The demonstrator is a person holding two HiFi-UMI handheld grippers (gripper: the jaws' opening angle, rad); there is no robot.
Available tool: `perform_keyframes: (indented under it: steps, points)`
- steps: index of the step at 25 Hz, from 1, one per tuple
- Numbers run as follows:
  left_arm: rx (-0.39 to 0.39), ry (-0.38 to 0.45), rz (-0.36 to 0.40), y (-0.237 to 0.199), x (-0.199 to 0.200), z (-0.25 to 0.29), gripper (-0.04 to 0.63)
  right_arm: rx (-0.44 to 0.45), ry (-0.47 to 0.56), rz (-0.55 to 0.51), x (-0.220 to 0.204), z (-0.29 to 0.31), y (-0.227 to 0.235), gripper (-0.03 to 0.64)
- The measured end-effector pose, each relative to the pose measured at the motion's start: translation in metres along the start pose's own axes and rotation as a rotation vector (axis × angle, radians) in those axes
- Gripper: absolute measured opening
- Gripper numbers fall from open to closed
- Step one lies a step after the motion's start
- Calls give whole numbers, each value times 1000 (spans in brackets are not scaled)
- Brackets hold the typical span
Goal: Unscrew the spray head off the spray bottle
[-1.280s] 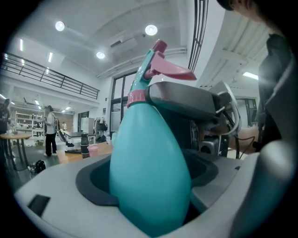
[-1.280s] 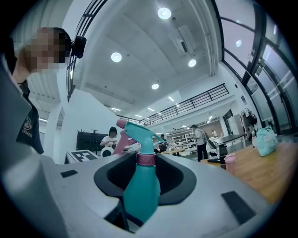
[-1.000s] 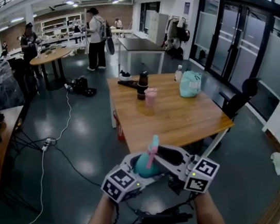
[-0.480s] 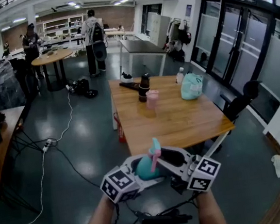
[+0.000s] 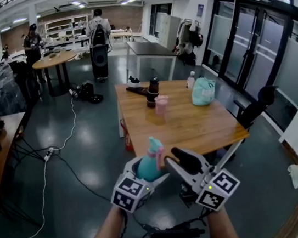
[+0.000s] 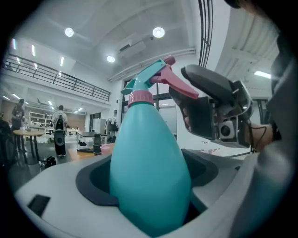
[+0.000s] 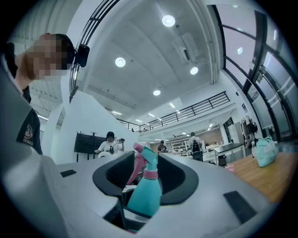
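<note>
A teal spray bottle point(image 5: 147, 167) with a pink collar and a teal-and-pink spray head point(image 5: 155, 147) stands upright in my left gripper point(image 5: 145, 177), which is shut on its body. The left gripper view shows the bottle point(image 6: 149, 167) filling the jaws, with the spray head point(image 6: 156, 76) on top. My right gripper point(image 5: 178, 160) hangs just right of the spray head, apart from it. Its jaws are opening and hold nothing. Seen from the right gripper view, the bottle point(image 7: 145, 195) sits beyond the gap between the pads point(image 7: 111, 179).
Ahead stands a wooden table point(image 5: 189, 126) with a pink cup point(image 5: 160, 104), a dark flask point(image 5: 151, 91) and a teal bag point(image 5: 202, 90). Cables point(image 5: 48, 154) run over the dark floor at left. People stand at the far tables.
The right gripper has come off the spray head, opened and drawn back to the right. The left gripper has shifted the bottle a little left and up.
</note>
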State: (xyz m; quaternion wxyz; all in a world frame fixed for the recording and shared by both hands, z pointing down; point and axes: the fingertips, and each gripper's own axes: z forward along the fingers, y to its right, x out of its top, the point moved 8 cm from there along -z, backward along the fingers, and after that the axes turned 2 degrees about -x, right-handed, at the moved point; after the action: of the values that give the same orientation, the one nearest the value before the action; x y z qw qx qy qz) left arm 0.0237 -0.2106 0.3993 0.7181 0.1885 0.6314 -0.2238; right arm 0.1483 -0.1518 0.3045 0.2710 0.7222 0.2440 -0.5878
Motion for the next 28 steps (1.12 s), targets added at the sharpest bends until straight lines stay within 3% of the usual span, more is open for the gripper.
perform_keyframes:
  steps: [8, 28]
  points:
    - [7, -25, 9, 3, -2, 3, 423, -35, -107, -106, -12, 16, -12, 181]
    - [-68, 9, 4, 11, -5, -6, 423, -80, -126, -71, -16, -9, 14, 182]
